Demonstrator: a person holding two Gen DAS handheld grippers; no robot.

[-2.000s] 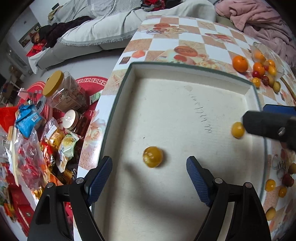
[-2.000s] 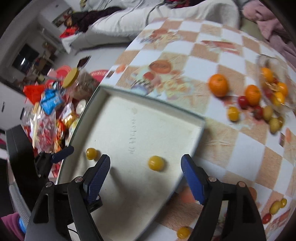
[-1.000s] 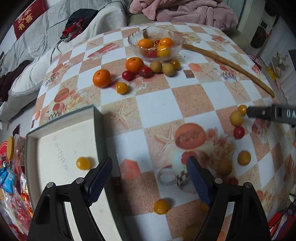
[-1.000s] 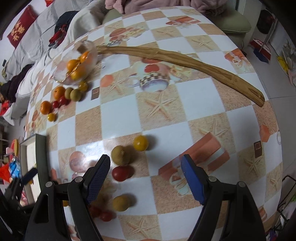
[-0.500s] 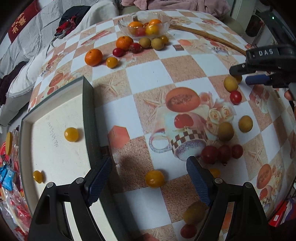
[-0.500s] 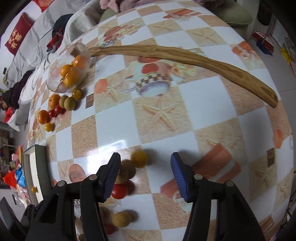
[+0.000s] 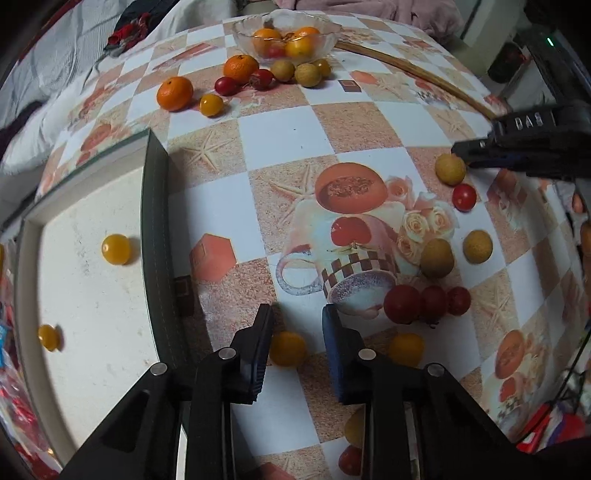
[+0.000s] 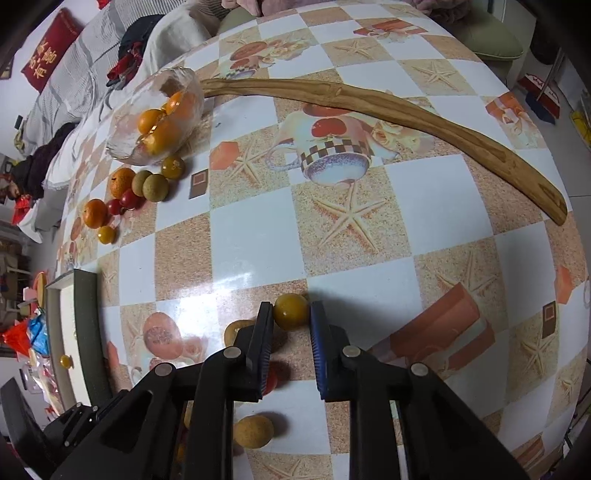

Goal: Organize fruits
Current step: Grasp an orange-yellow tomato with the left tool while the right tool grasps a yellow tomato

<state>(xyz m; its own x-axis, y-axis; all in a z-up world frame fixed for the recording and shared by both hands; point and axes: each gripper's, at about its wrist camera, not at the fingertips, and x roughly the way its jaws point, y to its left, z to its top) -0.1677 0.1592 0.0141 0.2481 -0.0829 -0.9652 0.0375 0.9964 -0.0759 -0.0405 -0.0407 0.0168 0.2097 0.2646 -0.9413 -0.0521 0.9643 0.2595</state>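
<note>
My left gripper [image 7: 297,326] straddles a small yellow fruit [image 7: 287,348] on the table; the jaws are narrowed with a gap still showing at the right jaw. My right gripper [image 8: 291,314] is shut on another yellow fruit [image 8: 291,311], both pads touching it. In the left wrist view the right gripper [image 7: 480,151] appears at the far right beside a tan fruit [image 7: 450,169]. The white tray [image 7: 153,229] at the left holds two yellow fruits [image 7: 116,249] [image 7: 49,337].
Red, tan and yellow fruits [image 7: 424,299] lie loose around both grippers. A glass bowl [image 7: 286,31] of oranges stands at the back with more fruit beside it. A curved wooden stick [image 8: 388,110] lies across the far table. Snack packets lie off the table's left edge.
Both grippers narrowed from wide open. The left one dropped over the yellow fruit by the tray. The right one closed on its yellow fruit.
</note>
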